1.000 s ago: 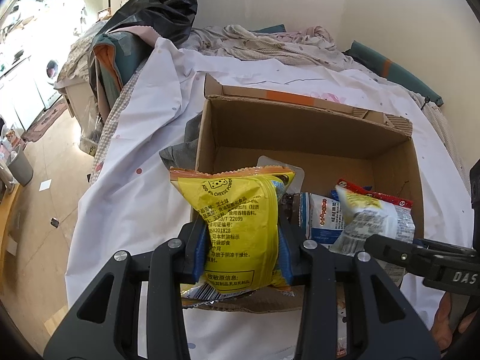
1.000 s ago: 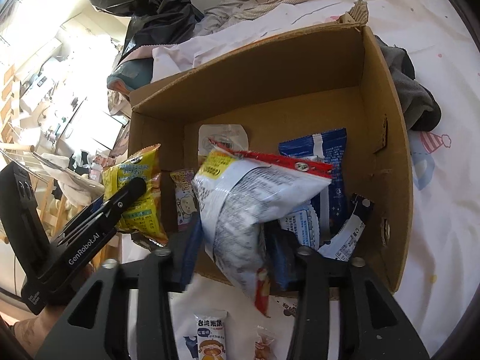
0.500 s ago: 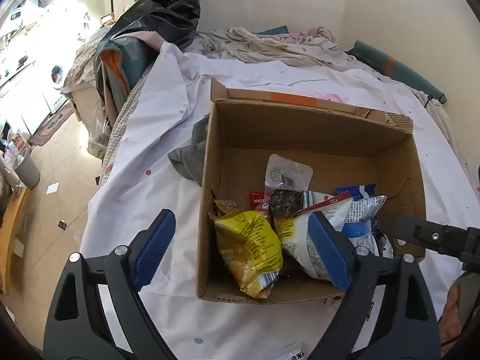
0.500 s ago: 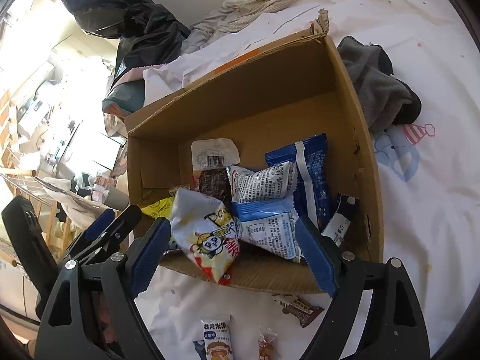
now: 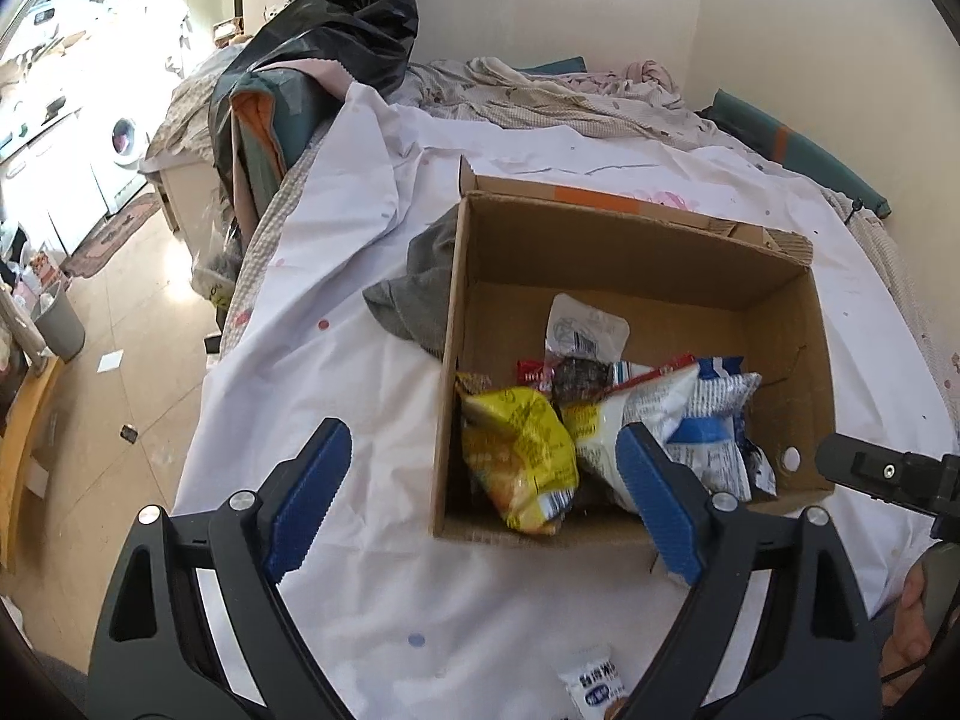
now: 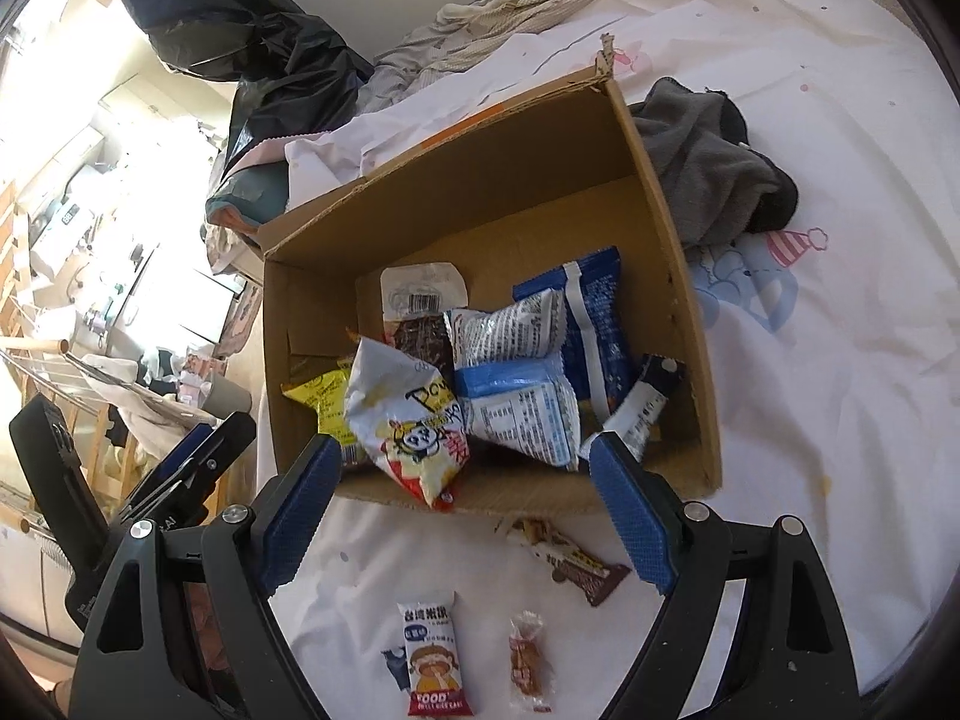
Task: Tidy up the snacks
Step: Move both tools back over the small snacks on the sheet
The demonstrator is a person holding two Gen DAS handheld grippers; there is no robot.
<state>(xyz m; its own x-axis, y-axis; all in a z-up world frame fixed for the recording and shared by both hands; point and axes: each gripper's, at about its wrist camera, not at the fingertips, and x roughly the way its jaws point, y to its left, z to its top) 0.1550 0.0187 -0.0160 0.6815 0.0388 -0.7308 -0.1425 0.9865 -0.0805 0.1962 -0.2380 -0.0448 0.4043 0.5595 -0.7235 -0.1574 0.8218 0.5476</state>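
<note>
Both grippers wide open and empty: left gripper [image 5: 480, 498], right gripper [image 6: 462, 510]. Yellow bag [image 5: 522, 450] and white bag [image 6: 414, 420] lying in the box [image 6: 540, 180]. Next, probably: down to 6 o'clock for the small pack [image 6: 432, 660] on the sheet [image 6: 840, 360].

Matt brown cardboard box [image 5: 630, 252] (rough torn edges) holds glossy, crinkled plastic snack packets [image 6: 522, 372].
</note>
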